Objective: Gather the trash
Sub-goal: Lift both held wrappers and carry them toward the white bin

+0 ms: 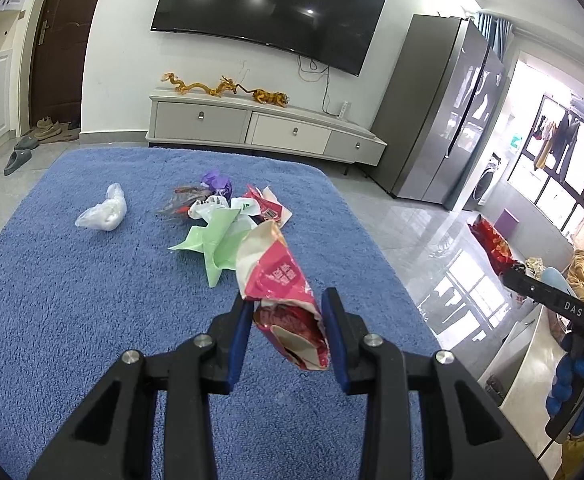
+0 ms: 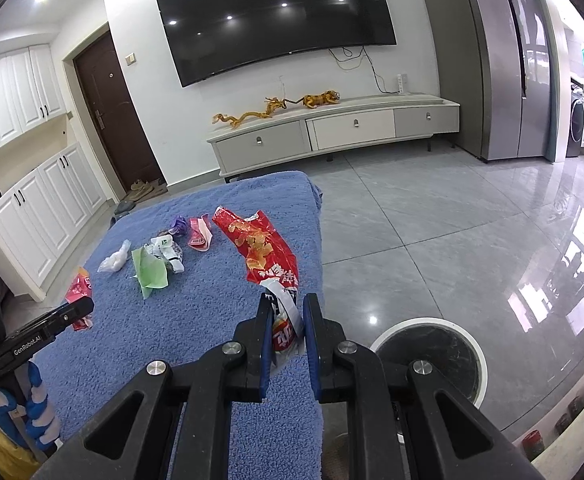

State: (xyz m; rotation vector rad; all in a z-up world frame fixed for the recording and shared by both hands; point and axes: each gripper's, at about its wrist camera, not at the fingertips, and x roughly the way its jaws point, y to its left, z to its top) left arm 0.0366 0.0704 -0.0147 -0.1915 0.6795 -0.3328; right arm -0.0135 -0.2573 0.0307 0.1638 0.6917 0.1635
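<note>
My left gripper point(image 1: 287, 299) is shut on a crumpled pink-and-cream snack wrapper point(image 1: 275, 268), held above the blue towel point(image 1: 91, 300) that covers the table. My right gripper point(image 2: 288, 301) is shut on the lower end of a red chip bag point(image 2: 263, 248), which sticks up over the towel's right edge. More trash lies on the towel: a green paper point(image 1: 215, 240), a white plastic bag point(image 1: 105, 212), a purple scrap point(image 1: 216, 182) and a red-and-white wrapper point(image 1: 269, 208). A round bin with a white rim point(image 2: 376, 342) stands on the floor just right of the table.
Beyond the table a TV cabinet point(image 1: 251, 124) stands against the wall under a large TV. A grey fridge point(image 1: 444, 120) is at the right. Glossy grey floor tiles point(image 2: 452, 240) stretch to the right of the table. The person's blue-and-white gloved hand point(image 2: 35, 412) holds the left gripper.
</note>
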